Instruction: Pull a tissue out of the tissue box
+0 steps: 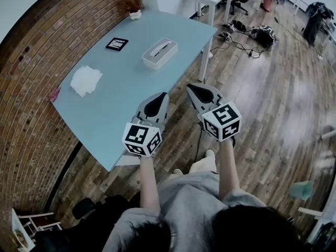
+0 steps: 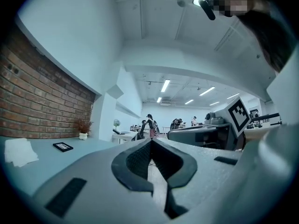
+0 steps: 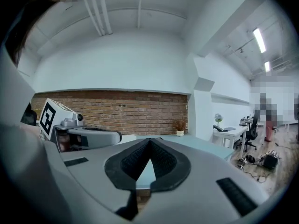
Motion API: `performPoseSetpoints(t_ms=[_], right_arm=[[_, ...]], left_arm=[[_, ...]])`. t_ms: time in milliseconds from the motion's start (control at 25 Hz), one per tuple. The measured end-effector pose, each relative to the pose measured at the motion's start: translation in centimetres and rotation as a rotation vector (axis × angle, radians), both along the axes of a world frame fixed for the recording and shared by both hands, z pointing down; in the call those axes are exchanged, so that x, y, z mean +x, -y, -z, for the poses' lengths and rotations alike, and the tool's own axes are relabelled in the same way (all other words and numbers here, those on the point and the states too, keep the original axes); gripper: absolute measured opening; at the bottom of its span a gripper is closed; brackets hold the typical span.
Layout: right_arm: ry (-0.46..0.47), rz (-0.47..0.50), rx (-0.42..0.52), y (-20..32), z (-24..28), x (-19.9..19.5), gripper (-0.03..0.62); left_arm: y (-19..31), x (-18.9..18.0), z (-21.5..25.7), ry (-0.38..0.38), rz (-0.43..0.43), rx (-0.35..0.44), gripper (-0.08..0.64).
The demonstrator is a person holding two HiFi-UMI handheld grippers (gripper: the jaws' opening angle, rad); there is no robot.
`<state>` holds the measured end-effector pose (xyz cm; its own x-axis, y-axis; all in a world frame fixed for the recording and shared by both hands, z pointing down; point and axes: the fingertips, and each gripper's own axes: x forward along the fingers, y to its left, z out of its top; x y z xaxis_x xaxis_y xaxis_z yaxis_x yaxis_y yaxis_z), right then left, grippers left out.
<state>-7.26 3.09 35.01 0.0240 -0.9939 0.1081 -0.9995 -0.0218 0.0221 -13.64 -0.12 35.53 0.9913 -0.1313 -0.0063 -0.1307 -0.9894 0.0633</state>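
Your left hand-held gripper (image 1: 163, 95) and right hand-held gripper (image 1: 190, 87) both have their jaws pressed together with nothing between them, held about level at the near edge of the bench (image 1: 113, 106). The tissue box (image 1: 159, 53) sits well beyond them, towards the far end, untouched. A crumpled white heap (image 1: 85, 80) lies off to the left, apart from the box — tissue perhaps, I can't tell. By my reading the reach, pinch and pull are all left to do
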Motion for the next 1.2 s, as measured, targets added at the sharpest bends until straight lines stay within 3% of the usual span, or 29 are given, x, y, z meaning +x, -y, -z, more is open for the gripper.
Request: performPoseSetpoints(t_ms=[760, 1200], right_arm=[[-0.009, 0.214, -0.054, 4.4, -0.2, 10.1, -0.002], [-0.007, 0.317, -0.056, 3.9, -1.0, 14.9, -0.002]], left_arm=[[2.4, 11.2, -0.6, 0.007, 0.151, -0.033, 0.003], [1.6, 15.4, -1.1, -0.004, 0.276, -0.043, 0.003]])
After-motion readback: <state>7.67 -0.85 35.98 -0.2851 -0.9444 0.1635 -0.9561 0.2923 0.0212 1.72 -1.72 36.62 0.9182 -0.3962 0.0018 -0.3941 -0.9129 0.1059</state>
